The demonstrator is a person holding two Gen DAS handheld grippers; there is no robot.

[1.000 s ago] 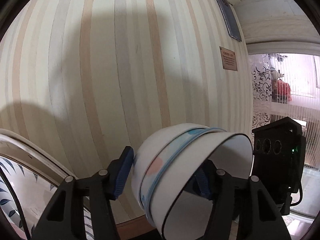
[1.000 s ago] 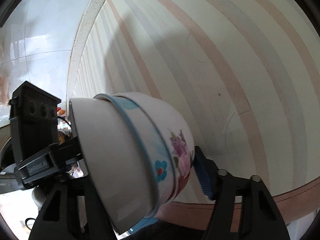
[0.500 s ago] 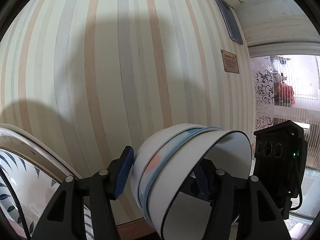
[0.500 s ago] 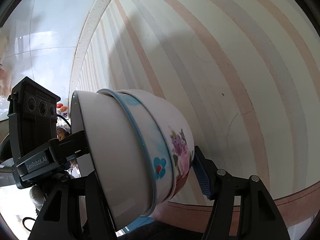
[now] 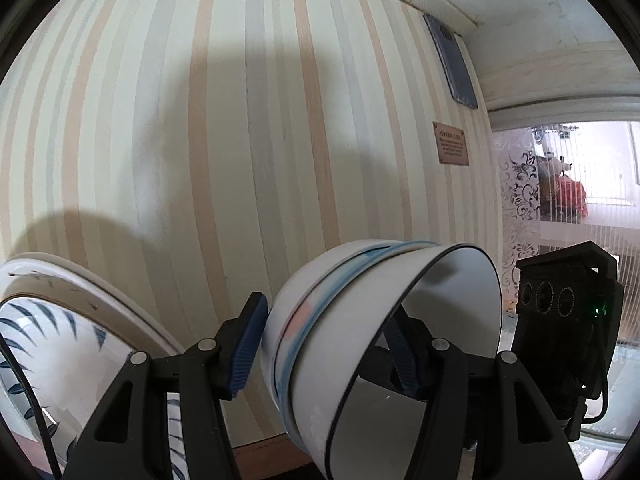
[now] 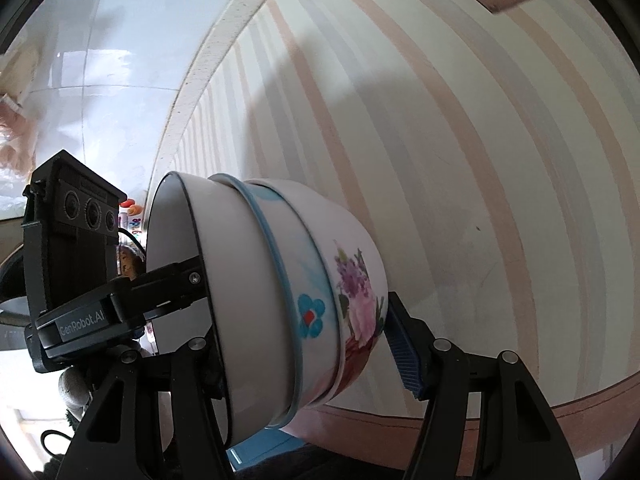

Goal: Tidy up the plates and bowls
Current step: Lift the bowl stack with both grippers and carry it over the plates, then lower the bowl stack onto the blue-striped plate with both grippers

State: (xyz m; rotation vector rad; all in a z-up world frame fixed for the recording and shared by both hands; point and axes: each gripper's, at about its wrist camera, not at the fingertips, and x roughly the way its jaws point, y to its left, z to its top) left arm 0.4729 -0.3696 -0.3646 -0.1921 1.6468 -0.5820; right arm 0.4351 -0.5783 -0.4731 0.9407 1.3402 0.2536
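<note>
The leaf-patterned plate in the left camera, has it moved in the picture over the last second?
Yes. The leaf-patterned plate now shows more and reaches higher up the striped wall, so the left gripper has shifted relative to it.

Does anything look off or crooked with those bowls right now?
Yes. The nested stack of bowls is tipped on its side in mid-air, rims facing sideways, pinched between the left gripper and right gripper. No chips or spills show.

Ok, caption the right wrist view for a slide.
Both grippers hold a tilted stack of nested bowls against a striped wall.
</note>
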